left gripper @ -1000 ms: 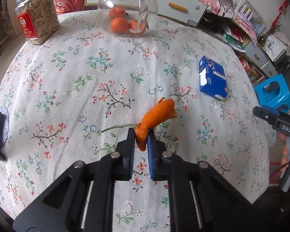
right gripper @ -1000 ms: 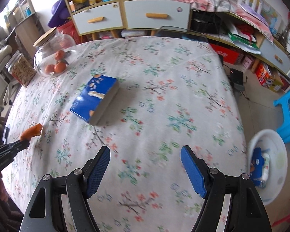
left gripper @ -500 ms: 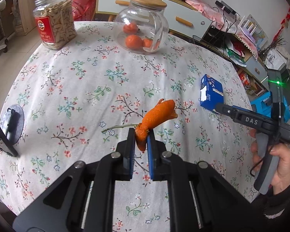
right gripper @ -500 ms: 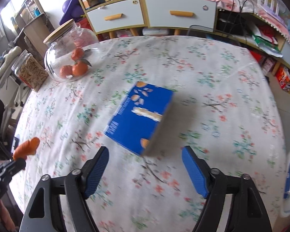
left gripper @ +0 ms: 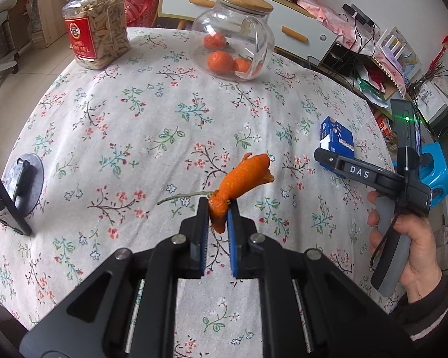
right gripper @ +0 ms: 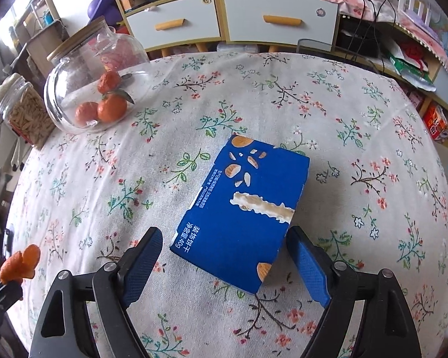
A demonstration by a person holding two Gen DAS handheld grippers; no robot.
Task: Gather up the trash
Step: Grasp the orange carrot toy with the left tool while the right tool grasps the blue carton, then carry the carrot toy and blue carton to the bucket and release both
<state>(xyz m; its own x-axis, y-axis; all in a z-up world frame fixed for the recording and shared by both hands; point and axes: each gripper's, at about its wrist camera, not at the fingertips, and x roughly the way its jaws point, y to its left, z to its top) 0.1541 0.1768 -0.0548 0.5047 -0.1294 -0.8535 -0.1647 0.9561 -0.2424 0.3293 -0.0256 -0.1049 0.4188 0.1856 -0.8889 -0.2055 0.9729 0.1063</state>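
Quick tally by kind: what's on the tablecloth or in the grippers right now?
Jars: 2, glass jar of oranges and nut jar
Blue boxes: 1
Orange peels: 1, in the left gripper
Total: 4

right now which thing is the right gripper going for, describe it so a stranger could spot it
On the round table with the floral cloth, look toward the near edge, away from the glass jar of oranges. The blue box lies flat there between the open right gripper's fingers, the only blue, flat-sided thing on the cloth.
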